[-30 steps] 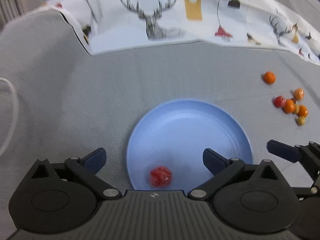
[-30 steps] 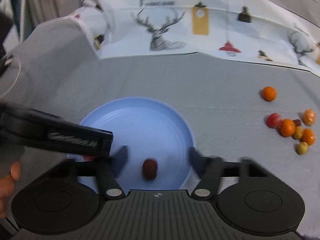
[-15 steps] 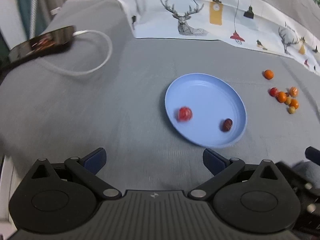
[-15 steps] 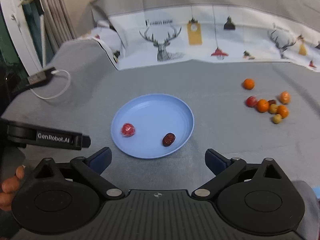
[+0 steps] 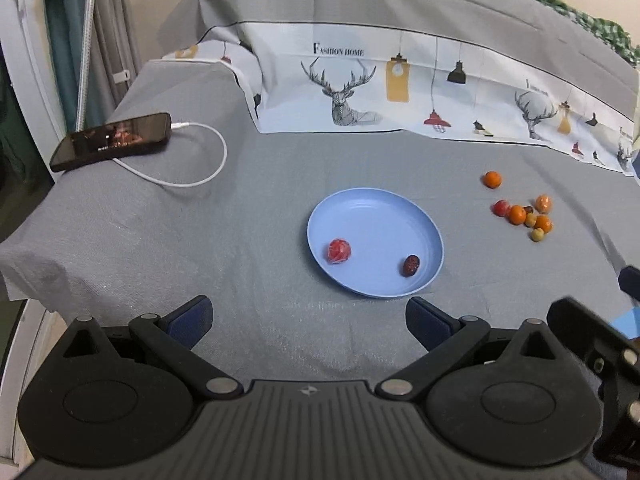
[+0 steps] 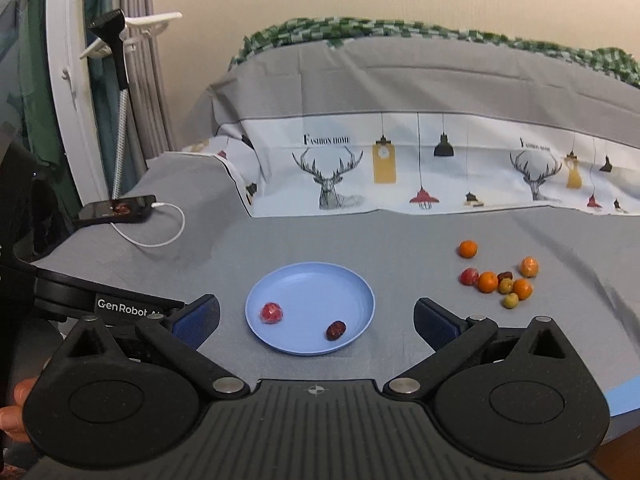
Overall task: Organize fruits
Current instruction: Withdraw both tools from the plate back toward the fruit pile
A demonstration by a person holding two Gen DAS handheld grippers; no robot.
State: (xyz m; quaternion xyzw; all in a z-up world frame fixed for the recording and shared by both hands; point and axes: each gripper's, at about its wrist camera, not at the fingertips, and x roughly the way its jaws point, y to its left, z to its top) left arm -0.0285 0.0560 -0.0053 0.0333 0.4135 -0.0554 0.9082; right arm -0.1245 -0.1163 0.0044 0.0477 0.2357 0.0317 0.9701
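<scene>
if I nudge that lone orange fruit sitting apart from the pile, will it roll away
Likely yes: the lone orange fruit looks round and smooth, so a nudge should roll it. The grey cloth may slow it. It looks small, so probably light in the tongs.

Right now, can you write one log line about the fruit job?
left gripper: open, empty | right gripper: open, empty | blue plate: red fruit, dark date | loose fruits: on cloth, right of plate

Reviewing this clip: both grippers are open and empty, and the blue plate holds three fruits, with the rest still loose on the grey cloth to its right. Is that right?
Not quite: the blue plate holds two fruits, not three, a red fruit and a dark date, as the left wrist view shows. The rest stands: the left gripper and right gripper are open and empty, and the loose fruits lie on the grey cloth to the plate's right.
</scene>
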